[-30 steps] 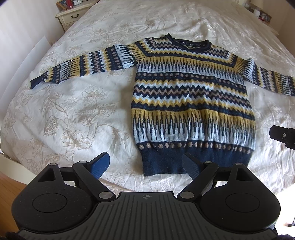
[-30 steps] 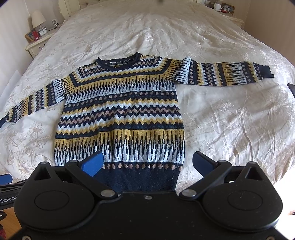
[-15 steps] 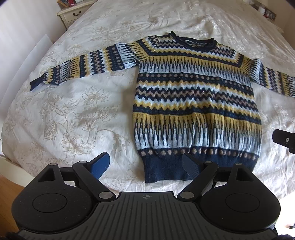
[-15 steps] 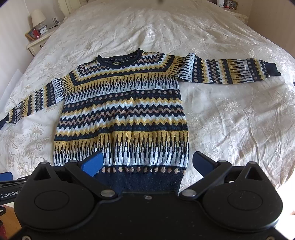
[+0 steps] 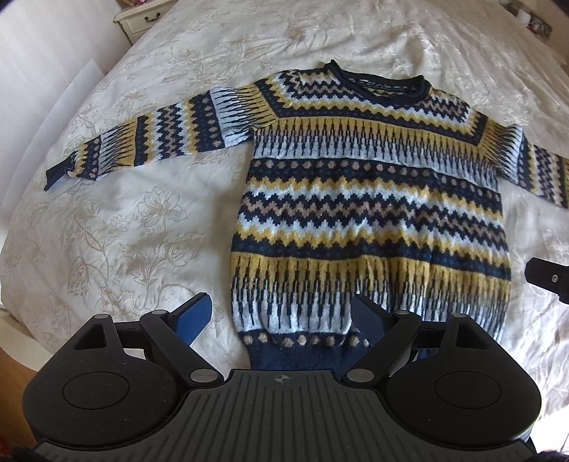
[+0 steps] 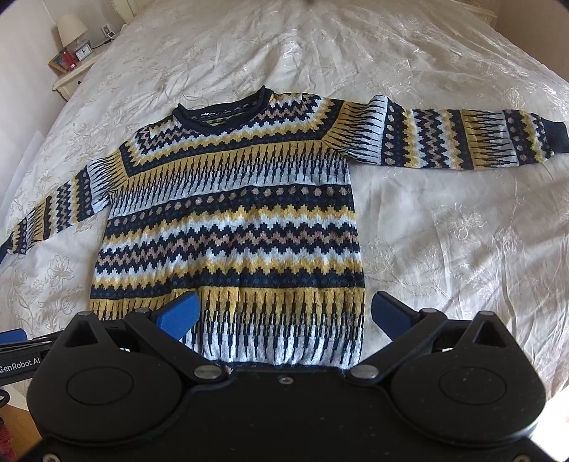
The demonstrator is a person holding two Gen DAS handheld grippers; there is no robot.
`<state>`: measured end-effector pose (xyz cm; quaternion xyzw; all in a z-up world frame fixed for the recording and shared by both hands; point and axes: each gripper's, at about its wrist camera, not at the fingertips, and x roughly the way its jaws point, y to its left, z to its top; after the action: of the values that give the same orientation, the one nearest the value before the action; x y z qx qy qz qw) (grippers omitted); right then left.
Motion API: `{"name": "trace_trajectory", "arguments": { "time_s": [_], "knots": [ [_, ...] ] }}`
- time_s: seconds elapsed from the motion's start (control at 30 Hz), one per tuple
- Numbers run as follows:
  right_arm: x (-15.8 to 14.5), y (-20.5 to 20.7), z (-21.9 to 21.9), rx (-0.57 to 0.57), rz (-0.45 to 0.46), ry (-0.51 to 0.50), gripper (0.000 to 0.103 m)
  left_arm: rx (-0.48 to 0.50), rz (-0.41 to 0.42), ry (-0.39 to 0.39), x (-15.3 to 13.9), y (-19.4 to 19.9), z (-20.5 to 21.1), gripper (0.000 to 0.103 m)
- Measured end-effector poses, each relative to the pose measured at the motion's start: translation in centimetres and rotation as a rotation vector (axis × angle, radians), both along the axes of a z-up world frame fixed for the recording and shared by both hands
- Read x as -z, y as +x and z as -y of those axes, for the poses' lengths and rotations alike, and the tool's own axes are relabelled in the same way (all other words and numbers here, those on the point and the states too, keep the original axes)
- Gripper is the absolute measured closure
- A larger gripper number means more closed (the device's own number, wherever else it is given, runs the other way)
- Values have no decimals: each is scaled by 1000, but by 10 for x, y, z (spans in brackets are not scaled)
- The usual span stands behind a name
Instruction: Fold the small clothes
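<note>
A small knitted sweater [image 5: 370,199] in navy, yellow and pale blue bands lies flat on the bed, front up, both sleeves spread out sideways; it also shows in the right wrist view [image 6: 231,220]. My left gripper [image 5: 281,314] is open and empty, hovering over the sweater's lower left hem corner. My right gripper [image 6: 284,312] is open and empty, over the lower right hem. The navy hem band [image 5: 302,355] is partly hidden behind the left gripper body. The left sleeve cuff [image 5: 53,174] and the right sleeve cuff [image 6: 556,137] lie out flat.
A white bedspread with a beige flower pattern [image 5: 124,220] covers the bed. A cream nightstand [image 5: 142,17] stands at the far left, with a lamp and clock [image 6: 76,39] on it. The bed's near edge and wood floor [image 5: 14,366] lie at lower left.
Both grippers have moved forward and lower toward the sweater, so its hem now sits between and under the fingers. Both stay open.
</note>
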<state>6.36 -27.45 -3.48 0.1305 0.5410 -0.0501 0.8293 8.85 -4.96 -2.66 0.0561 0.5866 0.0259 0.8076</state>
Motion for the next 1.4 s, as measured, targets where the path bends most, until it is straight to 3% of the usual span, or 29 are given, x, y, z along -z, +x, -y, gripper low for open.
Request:
{"name": "trace_trajectory", "arguments": {
  "time_s": [0.5, 1.13, 1.2, 1.27, 1.4],
  "knots": [
    [11, 57, 62, -35, -10, 35, 1, -52, -8, 33, 0, 51, 48, 18],
    [44, 91, 184, 74, -19, 12, 2, -31, -32, 59, 13, 96, 116, 18],
    [49, 92, 203, 100, -16, 1, 4, -26, -36, 64, 15, 98, 122, 18],
    [55, 93, 223, 125, -21, -8, 13, -20, -40, 66, 17, 100, 128, 18],
    [64, 90, 265, 209, -13, -32, 16, -8, -51, 74, 21, 102, 139, 18]
  ]
}}
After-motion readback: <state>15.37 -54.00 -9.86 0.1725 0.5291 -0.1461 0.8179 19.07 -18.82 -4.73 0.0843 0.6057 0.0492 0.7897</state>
